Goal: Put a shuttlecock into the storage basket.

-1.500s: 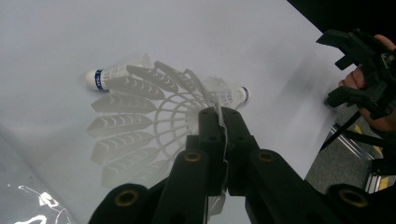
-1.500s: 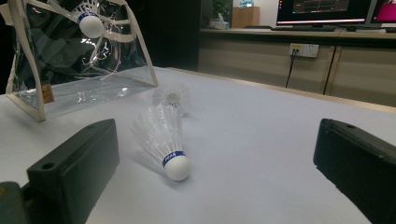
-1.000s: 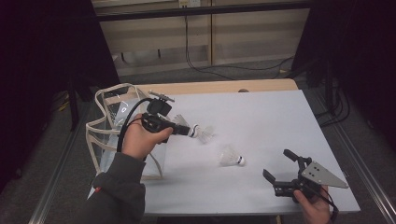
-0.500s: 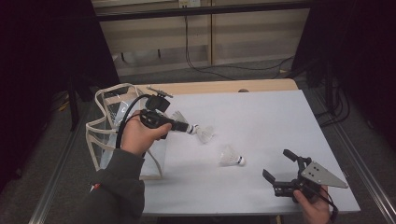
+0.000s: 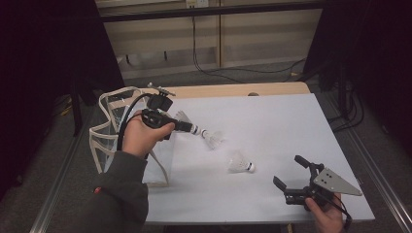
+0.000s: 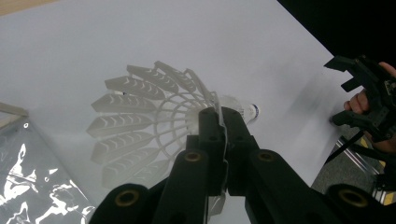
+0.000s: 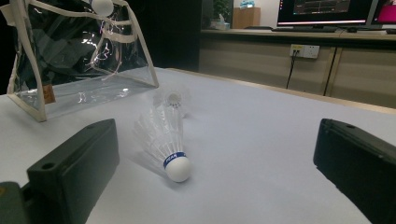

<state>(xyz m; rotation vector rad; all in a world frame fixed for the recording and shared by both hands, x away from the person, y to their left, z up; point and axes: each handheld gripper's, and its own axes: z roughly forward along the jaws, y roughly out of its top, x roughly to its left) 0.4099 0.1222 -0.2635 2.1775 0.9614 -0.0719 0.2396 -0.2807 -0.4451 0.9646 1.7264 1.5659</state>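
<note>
White feathers fill the left gripper view: my left tongs (image 6: 222, 114) are closed tight on the thin wall of a shuttlecock (image 6: 140, 121), pinching its skirt, with the cork tip pointing away past the jaws. From the high view I hold it in the air above the left part of the pale surface (image 5: 272, 121), just beside the clear plastic bag (image 5: 104, 141) with cream trim that stands at the surface's left edge. My right tongs (image 5: 287, 170) rest near the front right corner, jaws wide apart and holding nothing. Two more shuttlecocks lie loose on the surface: one near the middle (image 5: 214, 140) and one closer to the right tongs (image 5: 241, 164). I judge the step in hand to be carrying the held shuttlecock to the bag's open top. To do that well, I should keep the grip firm but not crush the feathers, lift high enough to clear the bag's rim and handle, bring the cork over the opening, and only then open the jaws. The bag looks light and floppy, so brushing its rim could tip it. Compared with a second ago, my left hand has drifted slightly up and towards the bag, so the held shuttlecock now sits farther from the loose one near the middle. The right tongs and both loose shuttlecocks lie as they did.
</note>
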